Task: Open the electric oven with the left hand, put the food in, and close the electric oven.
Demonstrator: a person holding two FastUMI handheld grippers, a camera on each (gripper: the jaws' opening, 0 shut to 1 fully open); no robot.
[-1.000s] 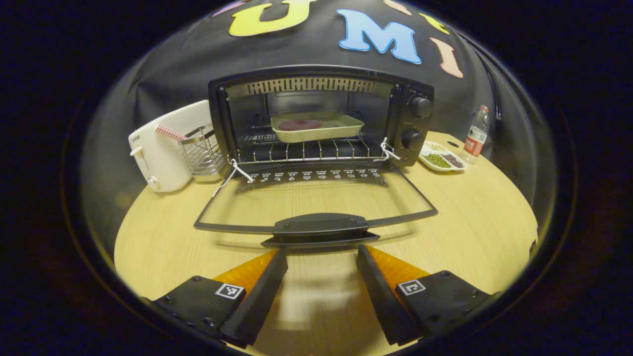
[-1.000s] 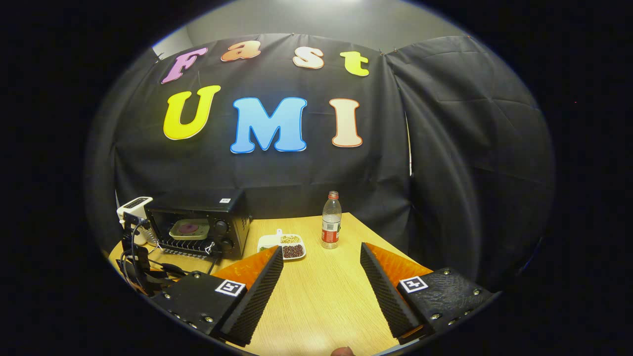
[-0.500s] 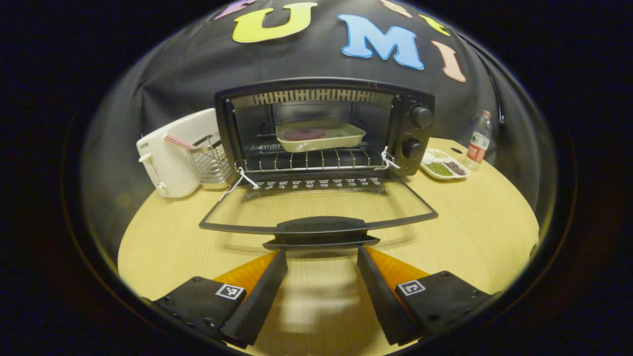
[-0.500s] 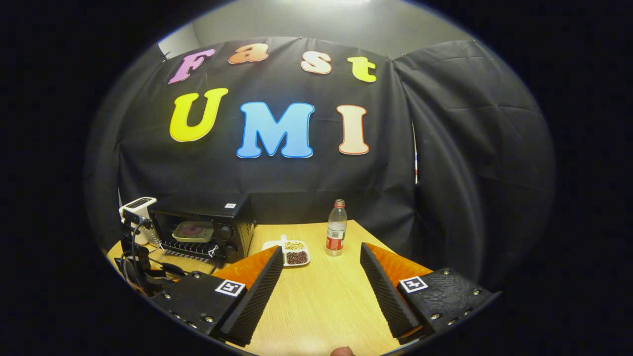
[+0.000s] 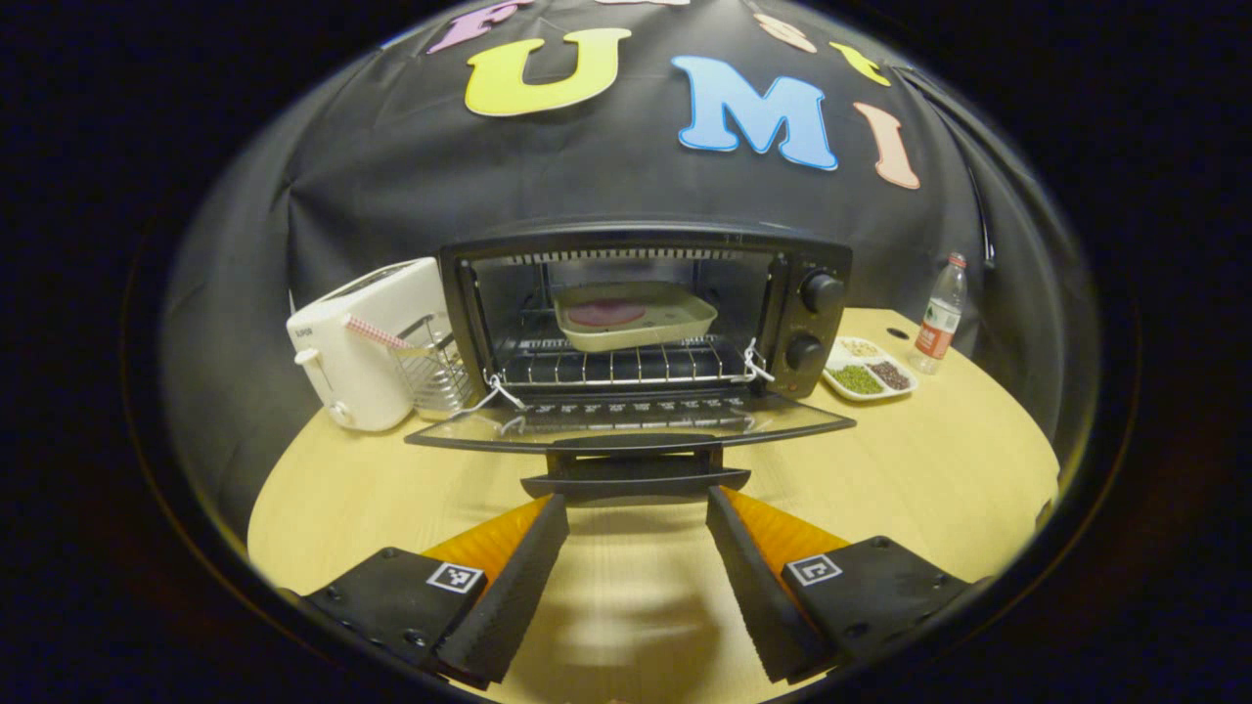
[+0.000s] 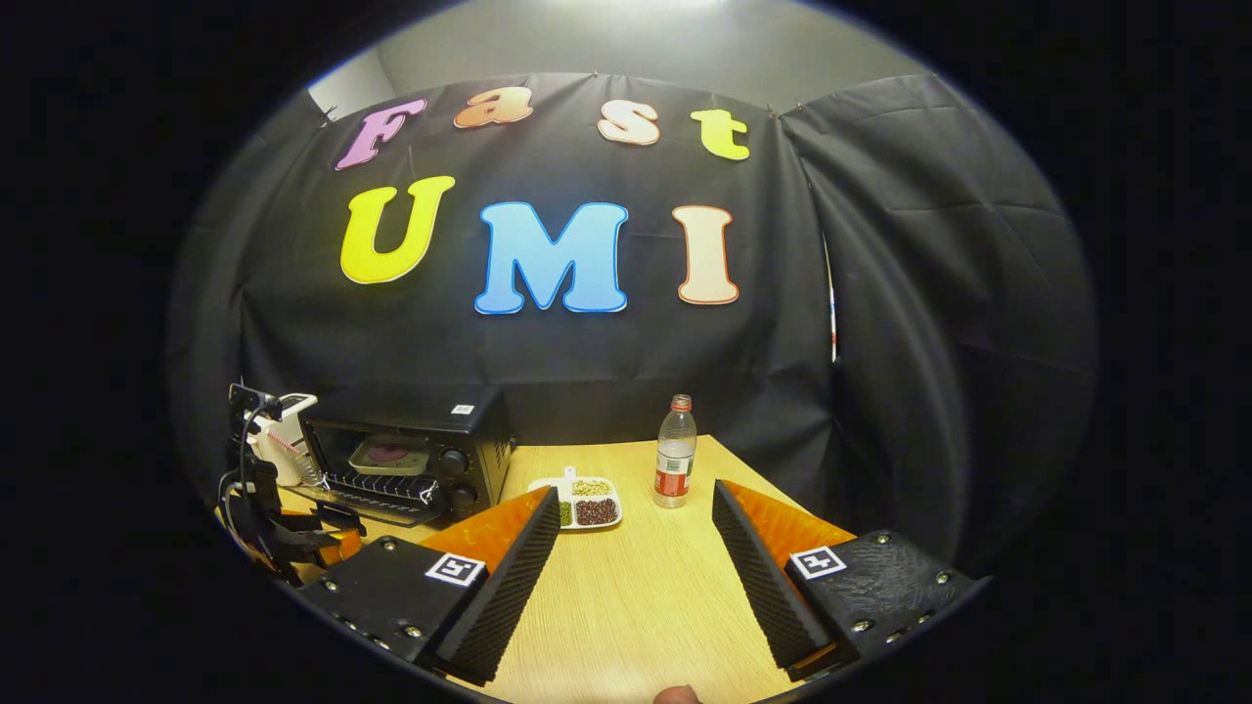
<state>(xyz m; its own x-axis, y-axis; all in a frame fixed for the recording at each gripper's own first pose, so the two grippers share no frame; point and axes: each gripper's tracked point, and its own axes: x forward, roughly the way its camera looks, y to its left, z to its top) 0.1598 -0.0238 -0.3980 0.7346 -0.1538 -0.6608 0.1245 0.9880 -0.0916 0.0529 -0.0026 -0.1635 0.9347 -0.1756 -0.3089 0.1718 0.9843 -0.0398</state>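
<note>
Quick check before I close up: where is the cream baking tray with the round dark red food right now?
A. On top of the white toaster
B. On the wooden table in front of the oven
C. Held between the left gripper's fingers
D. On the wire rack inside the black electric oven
D: the cream baking tray sits on the wire rack inside the black electric oven, whose glass door hangs open.

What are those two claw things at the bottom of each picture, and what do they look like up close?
They are handheld grippers. The left gripper has two long wedge-shaped fingers with ribbed inner faces, each on a black bolted block bearing a small square black-and-white marker. The right gripper is built the same, marker included. Seen from the right gripper view, the left gripper's body trails black cables.
</note>
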